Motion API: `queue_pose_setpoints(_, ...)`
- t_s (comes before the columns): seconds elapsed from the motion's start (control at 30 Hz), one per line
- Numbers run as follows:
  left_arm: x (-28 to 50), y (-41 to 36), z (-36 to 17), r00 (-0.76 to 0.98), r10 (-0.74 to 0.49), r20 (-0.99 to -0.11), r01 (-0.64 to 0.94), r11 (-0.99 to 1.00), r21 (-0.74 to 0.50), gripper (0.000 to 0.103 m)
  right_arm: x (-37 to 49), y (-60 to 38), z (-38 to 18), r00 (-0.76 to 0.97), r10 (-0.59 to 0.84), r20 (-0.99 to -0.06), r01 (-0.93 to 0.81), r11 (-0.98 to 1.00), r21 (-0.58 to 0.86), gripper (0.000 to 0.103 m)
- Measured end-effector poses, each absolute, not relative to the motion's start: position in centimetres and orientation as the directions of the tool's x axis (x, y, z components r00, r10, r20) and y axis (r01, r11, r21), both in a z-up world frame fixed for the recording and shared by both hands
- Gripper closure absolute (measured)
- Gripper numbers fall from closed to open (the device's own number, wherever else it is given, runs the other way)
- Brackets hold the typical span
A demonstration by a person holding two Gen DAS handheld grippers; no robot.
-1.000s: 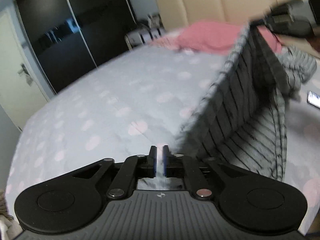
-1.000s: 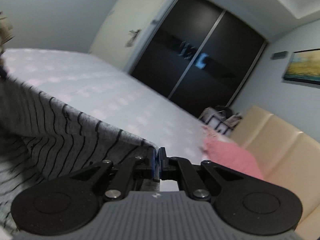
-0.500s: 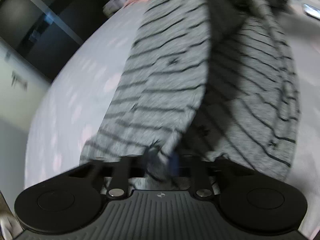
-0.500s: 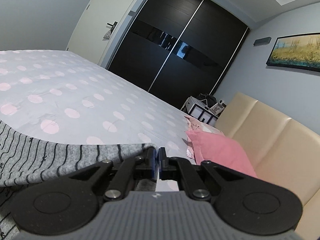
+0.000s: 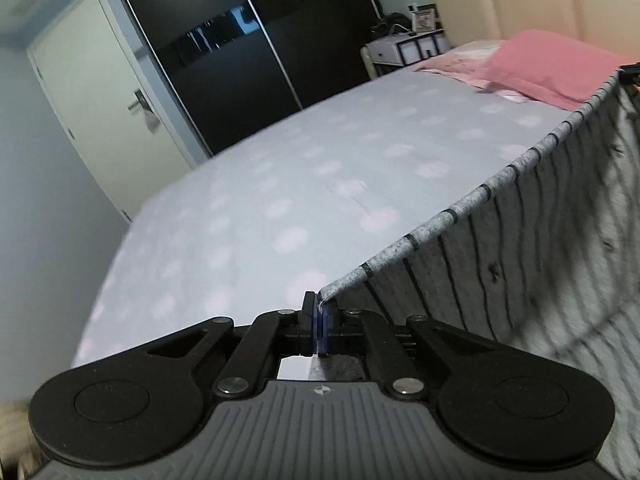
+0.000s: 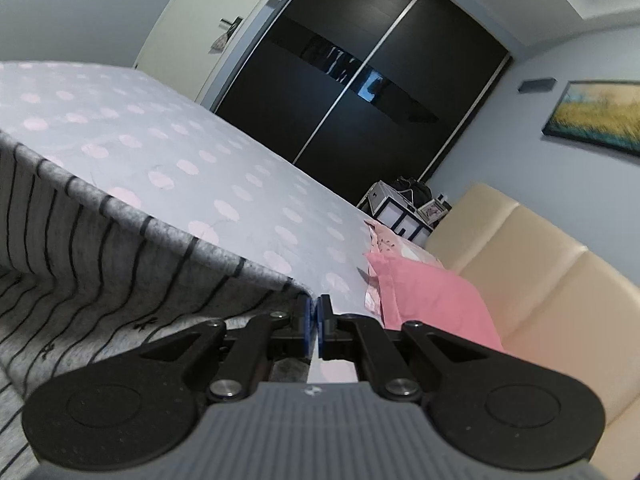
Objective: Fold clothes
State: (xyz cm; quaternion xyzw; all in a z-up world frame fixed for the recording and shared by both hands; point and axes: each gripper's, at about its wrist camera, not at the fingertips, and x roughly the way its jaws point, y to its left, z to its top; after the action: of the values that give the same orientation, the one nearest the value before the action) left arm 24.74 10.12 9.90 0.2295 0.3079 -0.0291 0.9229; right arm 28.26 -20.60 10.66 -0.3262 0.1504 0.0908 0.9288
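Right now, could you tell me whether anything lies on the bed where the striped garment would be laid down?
Nothing visible does: the dotted bedsheet beyond the striped garment is bare; the pink pillow sits at the headboard end.

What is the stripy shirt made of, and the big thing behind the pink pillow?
The stripy shirt looks like soft knitted cloth, probably cotton jersey: speckled grey, matte, drooping between the grippers. The headboard behind the pink pillow looks like padded cream leather or imitation leather: smooth, slightly shiny, stitched into puffy panels.
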Motion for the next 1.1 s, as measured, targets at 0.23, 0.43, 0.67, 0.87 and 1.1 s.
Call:
queue_pose_setpoints(0.23,34.4,9.2,7.3,0.820,0.140,-0.555,0.112,0.911,0.396,0.102,36.9,-16.9,8.6,0.931,0.001,-0.365,-0.238,0.760,-0.605,0.099)
queue_pose_setpoints(0.43,37.0,9.9,2.5,0.749,0.144,-0.646,0.132,0.924,0.359,0.085,42.1,-15.6,4.7,0.870,-0.028,-0.492,-0.293,0.774,-0.562,0.098)
queue_pose_setpoints(0.67,35.1,11.6,1.4,0.704,0.128,-0.698,0.159,0.930,0.331,0.050,42.5,-16.6,2.8,0.785,-0.005,-0.620,-0.362,0.808,-0.464,0.061)
queue_pose_setpoints(0.87,31.6,11.6,2.5,0.666,0.103,-0.739,0.224,0.917,0.329,0.043,38.4,-19.8,5.1,0.757,0.037,-0.652,-0.390,0.826,-0.407,0.059)
queue_pose_setpoints(1.1,26.1,10.6,2.3,0.651,0.041,-0.758,0.306,0.900,0.311,0.043,30.8,-26.2,6.0,0.708,0.080,-0.702,-0.441,0.826,-0.351,0.061)
